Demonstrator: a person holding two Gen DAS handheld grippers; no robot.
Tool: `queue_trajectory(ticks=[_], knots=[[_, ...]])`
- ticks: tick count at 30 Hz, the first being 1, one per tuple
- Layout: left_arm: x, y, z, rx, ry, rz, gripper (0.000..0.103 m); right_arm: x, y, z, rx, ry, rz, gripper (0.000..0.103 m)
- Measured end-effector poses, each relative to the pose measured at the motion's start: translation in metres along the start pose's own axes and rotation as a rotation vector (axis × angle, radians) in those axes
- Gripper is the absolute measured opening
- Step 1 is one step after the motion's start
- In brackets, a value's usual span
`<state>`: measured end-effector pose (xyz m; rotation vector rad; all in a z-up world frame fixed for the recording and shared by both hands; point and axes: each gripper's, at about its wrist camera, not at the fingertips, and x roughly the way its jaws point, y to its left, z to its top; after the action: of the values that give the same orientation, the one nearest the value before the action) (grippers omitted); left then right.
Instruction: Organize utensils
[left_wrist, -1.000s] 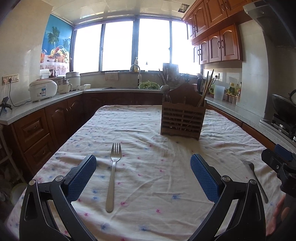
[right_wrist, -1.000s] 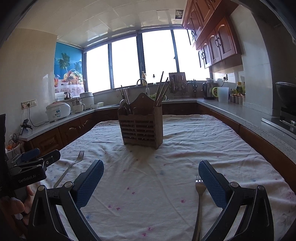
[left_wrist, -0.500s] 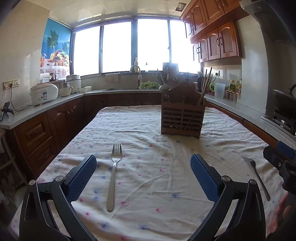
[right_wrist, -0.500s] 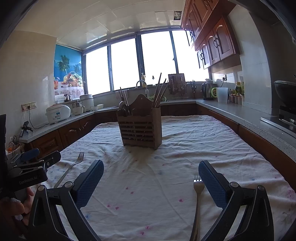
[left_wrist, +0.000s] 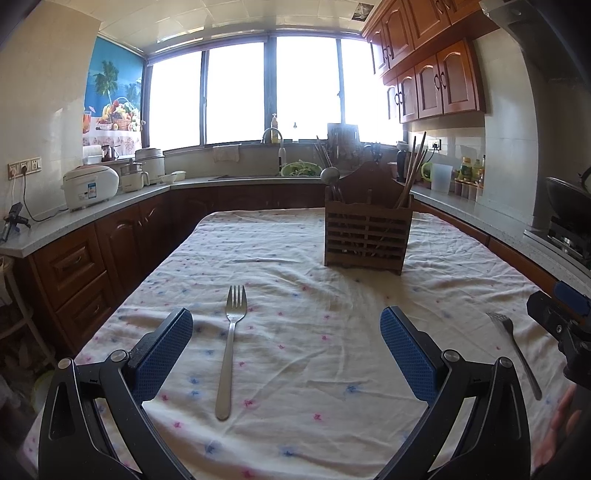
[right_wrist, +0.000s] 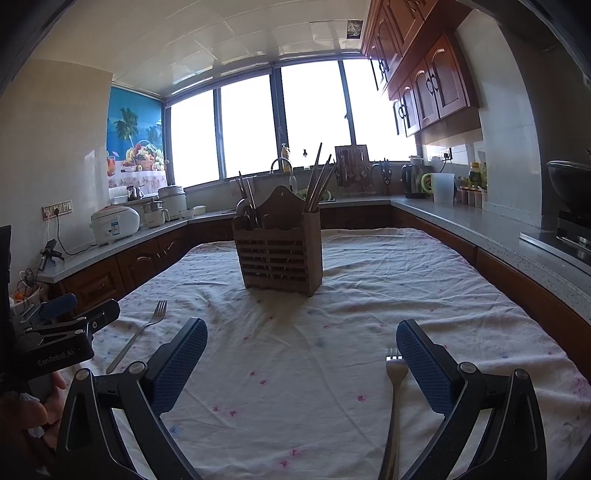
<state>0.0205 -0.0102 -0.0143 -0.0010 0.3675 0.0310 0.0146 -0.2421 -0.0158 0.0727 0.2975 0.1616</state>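
Observation:
A steel fork lies on the tablecloth between the fingers of my open, empty left gripper; it also shows in the right wrist view. A second fork lies at the right, next to the inner side of my right gripper's right finger in the right wrist view. My right gripper is open and empty. A wooden slatted utensil holder with chopsticks and a ladle stands upright mid-table, also in the right wrist view.
The table carries a white dotted cloth. Counters with wooden cabinets run along the left, back and right. A rice cooker, a sink faucet and a wok sit on the counters.
Both views have shifted only slightly; the forks and holder lie where they were. Both grippers stay open.

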Motion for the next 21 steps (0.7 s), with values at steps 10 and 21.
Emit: queue_trajectory(ticks=[10,21], knots=[[-0.0006,-0.0011,0.0008,0.009,-0.002,0.01,0.103,0.0,-0.0001,0.0001,0.0,0.001,0.0,0.103],[-0.0033,-0.0016,0.002,0.015,-0.009,0.01,0.103,0.0005,-0.0005,-0.0005,0.0,-0.002,0.0,0.103]])
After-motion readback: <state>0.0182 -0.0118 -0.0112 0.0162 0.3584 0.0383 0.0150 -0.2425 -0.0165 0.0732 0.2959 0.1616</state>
